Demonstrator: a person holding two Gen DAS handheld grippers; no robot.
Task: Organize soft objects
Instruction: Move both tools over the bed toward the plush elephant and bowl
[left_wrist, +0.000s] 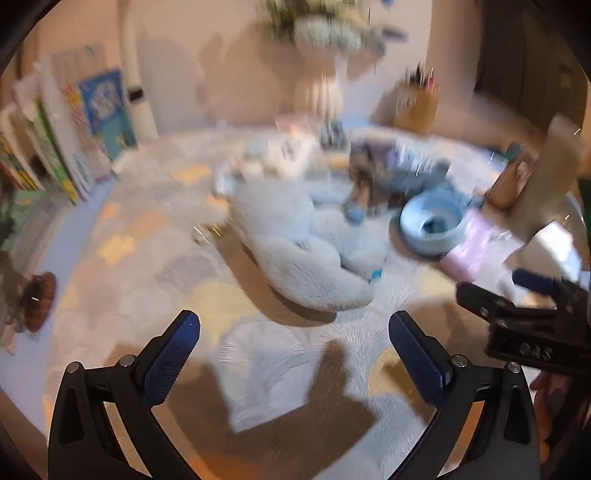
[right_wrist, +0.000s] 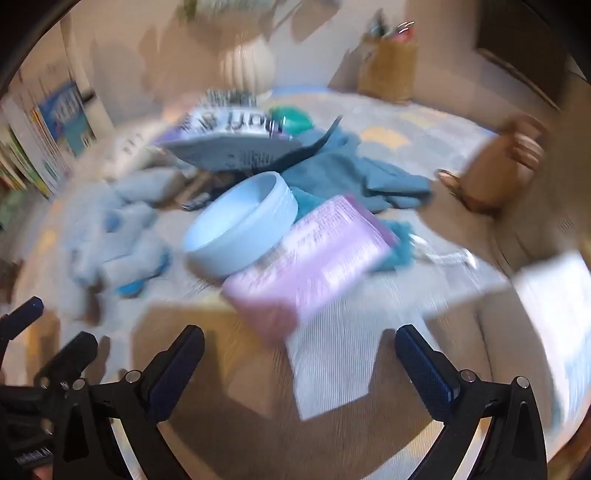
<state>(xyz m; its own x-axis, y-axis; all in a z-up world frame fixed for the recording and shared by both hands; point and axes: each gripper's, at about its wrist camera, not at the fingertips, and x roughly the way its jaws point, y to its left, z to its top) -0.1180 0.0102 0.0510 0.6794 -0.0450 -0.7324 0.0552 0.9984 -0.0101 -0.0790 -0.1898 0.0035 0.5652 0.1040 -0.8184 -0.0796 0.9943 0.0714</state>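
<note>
Both views are motion-blurred. A white fluffy plush toy (left_wrist: 310, 243) lies on the patterned rug (left_wrist: 155, 258), ahead of my left gripper (left_wrist: 293, 332), which is open and empty. The plush also shows in the right wrist view (right_wrist: 114, 236). My right gripper (right_wrist: 299, 347) is open and empty just short of a pink soft pack (right_wrist: 310, 266). A teal cloth (right_wrist: 351, 173) lies crumpled behind a light blue bowl (right_wrist: 240, 225). The right gripper also shows at the right edge of the left wrist view (left_wrist: 524, 314).
A grey and purple bag (right_wrist: 236, 140) lies behind the bowl. Books (left_wrist: 74, 133) stand along the left. A white vase (right_wrist: 247, 66) and a brown paper bag (right_wrist: 388, 70) stand by the far wall. A tan jug (right_wrist: 495, 170) stands at the right.
</note>
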